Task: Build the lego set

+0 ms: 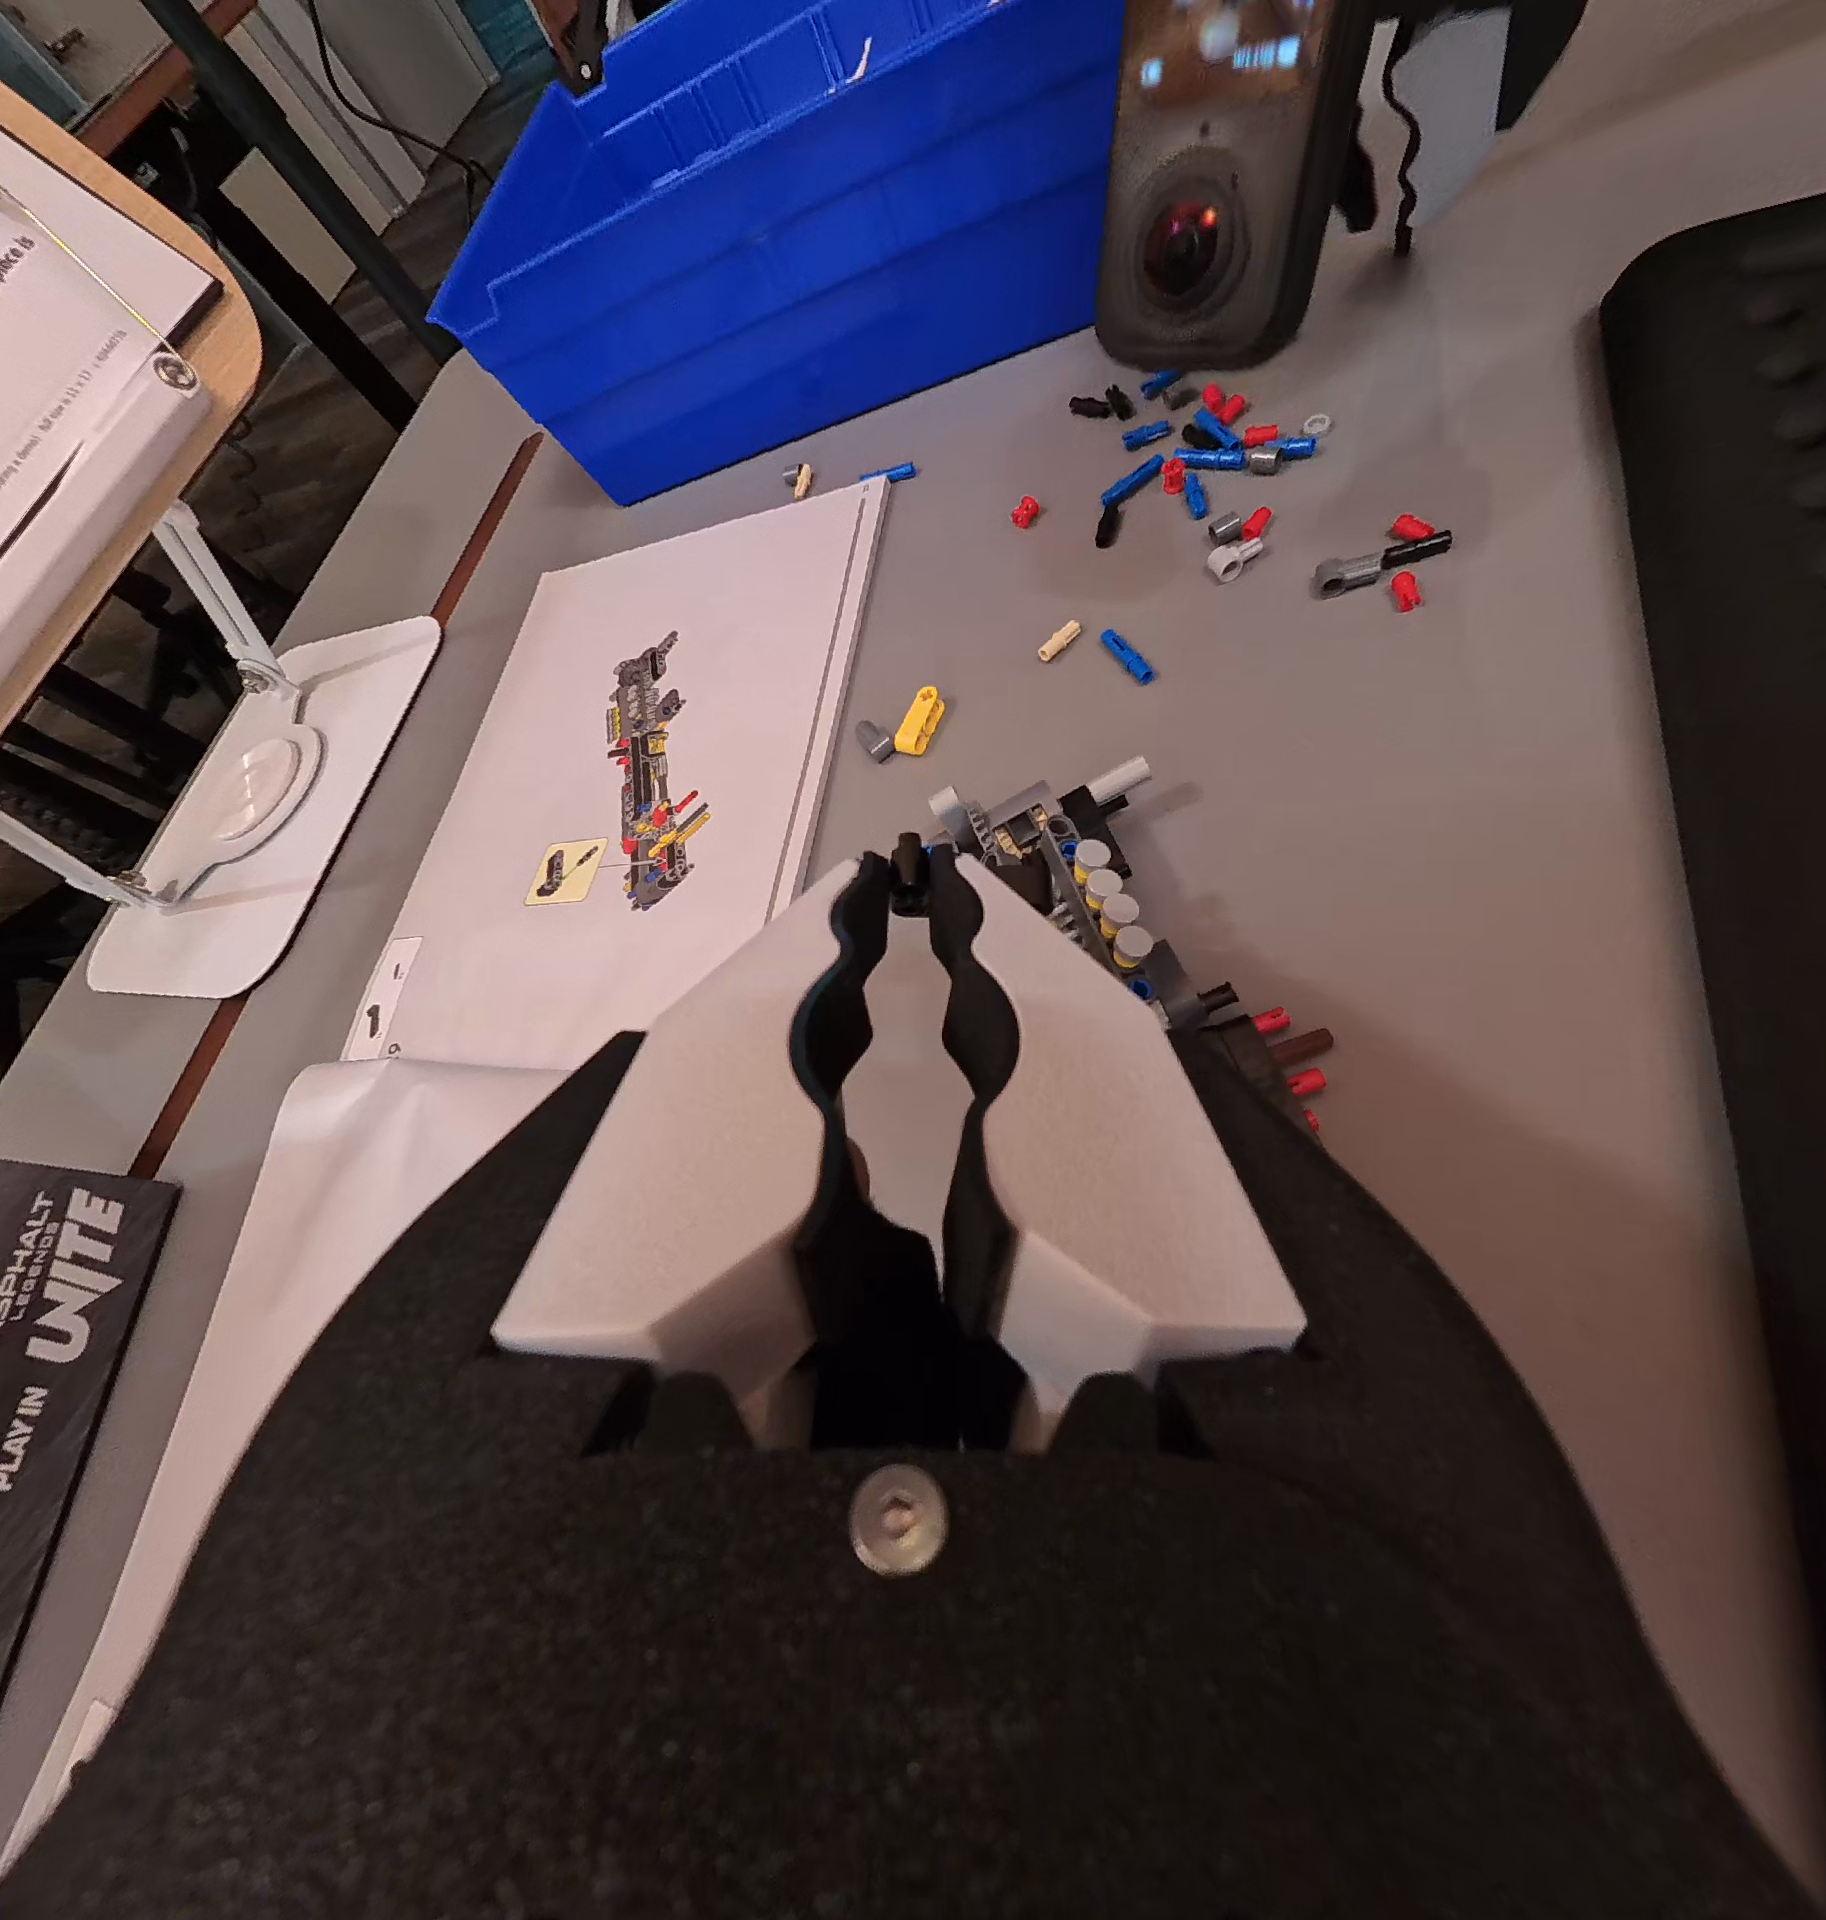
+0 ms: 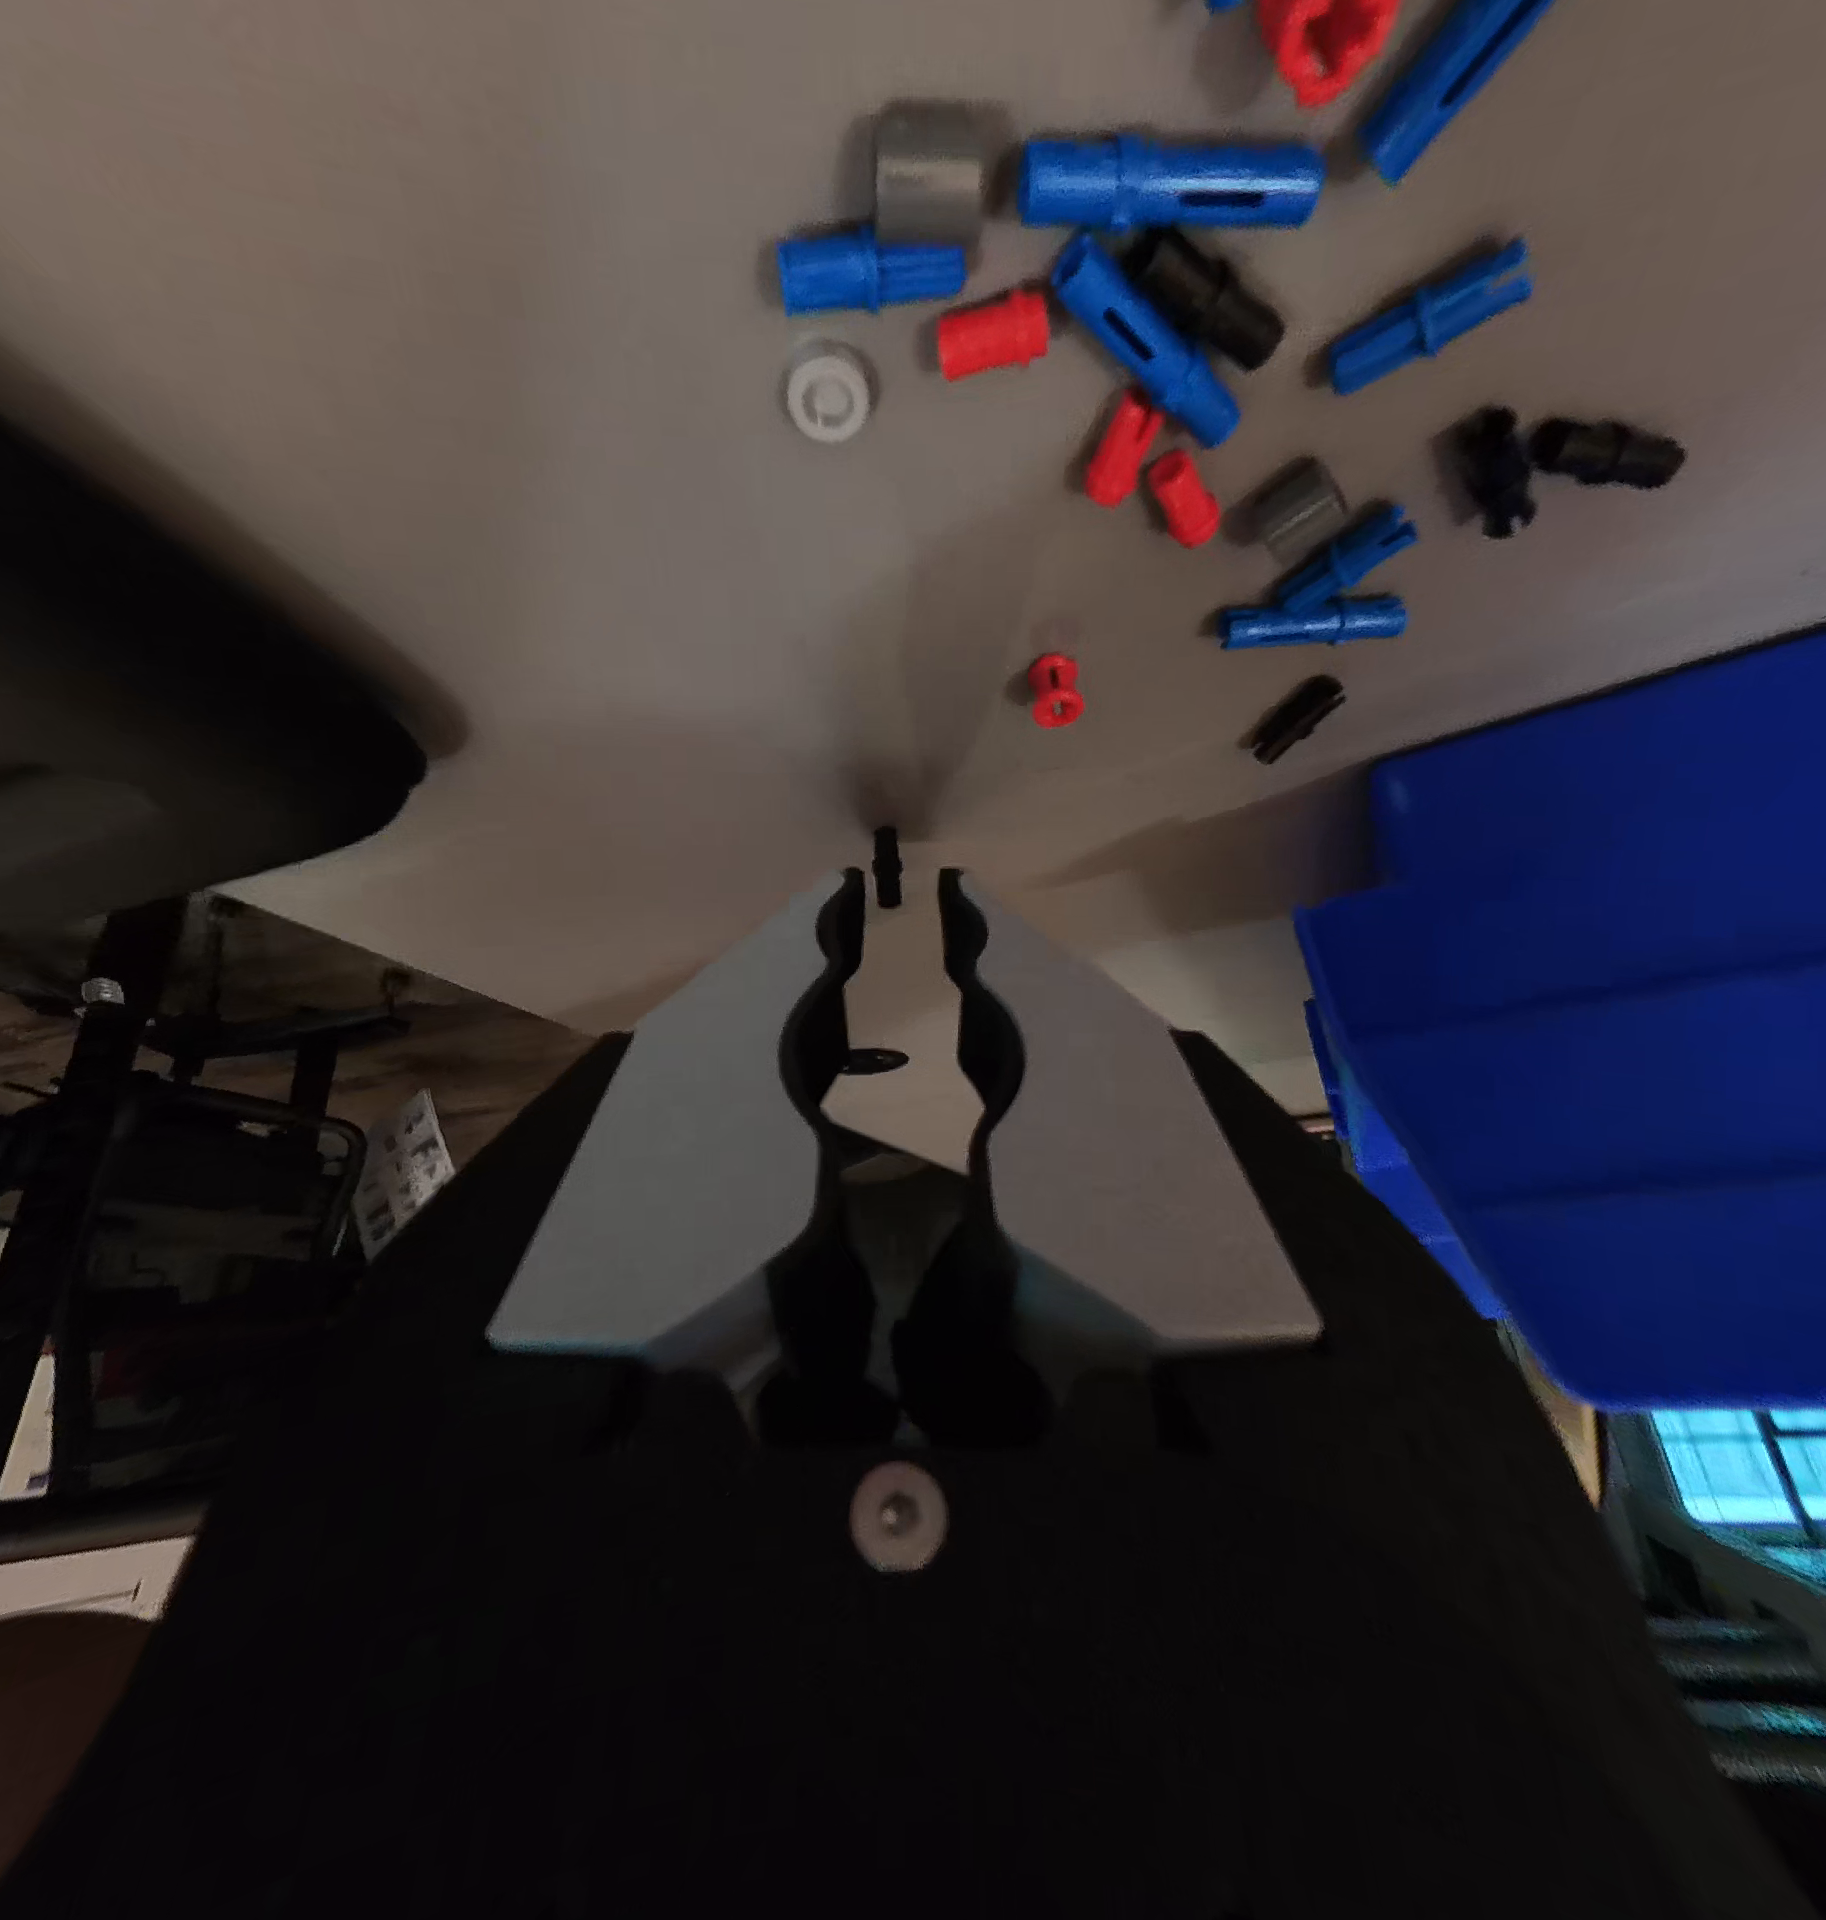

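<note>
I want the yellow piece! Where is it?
In the left wrist view, the yellow piece lies on the grey table, touching a small grey piece, right of the instruction booklet.

The left view is bright and bends at its edges, while the right view is dim and blurry, with a dark shadow near the blue bin (image 2: 1615,1018).

Small black pin (image 2: 887,868) between parted jaws, above grey table (image 2: 473,416)
</note>
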`<state>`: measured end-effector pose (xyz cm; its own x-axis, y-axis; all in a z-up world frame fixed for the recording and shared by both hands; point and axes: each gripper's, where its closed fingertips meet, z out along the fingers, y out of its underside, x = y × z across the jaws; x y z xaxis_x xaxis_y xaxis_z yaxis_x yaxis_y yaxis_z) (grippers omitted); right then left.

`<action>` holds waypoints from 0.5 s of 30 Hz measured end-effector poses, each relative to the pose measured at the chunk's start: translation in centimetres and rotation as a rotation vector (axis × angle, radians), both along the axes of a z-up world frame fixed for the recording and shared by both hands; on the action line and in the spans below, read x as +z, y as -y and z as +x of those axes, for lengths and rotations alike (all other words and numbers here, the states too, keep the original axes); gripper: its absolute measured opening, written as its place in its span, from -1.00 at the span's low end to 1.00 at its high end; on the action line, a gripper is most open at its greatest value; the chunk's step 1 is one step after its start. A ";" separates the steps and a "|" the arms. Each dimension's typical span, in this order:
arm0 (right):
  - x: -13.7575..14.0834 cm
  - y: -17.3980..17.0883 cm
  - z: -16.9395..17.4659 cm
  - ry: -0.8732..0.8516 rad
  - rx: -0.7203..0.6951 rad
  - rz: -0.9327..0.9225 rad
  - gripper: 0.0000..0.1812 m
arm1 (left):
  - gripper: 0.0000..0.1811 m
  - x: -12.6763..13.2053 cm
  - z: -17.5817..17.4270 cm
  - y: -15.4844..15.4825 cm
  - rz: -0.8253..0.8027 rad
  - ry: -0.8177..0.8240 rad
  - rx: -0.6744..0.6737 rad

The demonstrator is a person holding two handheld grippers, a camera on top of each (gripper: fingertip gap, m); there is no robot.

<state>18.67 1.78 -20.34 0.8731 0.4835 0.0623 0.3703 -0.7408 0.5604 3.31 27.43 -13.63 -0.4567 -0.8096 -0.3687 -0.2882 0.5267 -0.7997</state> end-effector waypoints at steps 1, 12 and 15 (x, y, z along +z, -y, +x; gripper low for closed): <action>0.1 -0.1 -0.1 -0.019 -0.005 0.026 -0.84 | -0.93 0.0 0.0 0.0 0.000 0.000 0.000; 2.6 0.1 0.0 -0.284 -0.140 0.638 -0.71 | -0.93 -0.2 0.0 0.3 -0.002 -0.004 -0.005; 2.2 -0.2 -0.4 -0.375 -0.168 0.794 -0.72 | -0.93 -0.2 0.0 0.6 -0.005 -0.005 -0.013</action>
<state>18.29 1.98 -18.13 0.9589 0.2832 0.0200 0.2775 -0.9199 -0.2771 3.30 26.80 -13.87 -0.4694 -0.8052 -0.3623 -0.2853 0.5266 -0.8008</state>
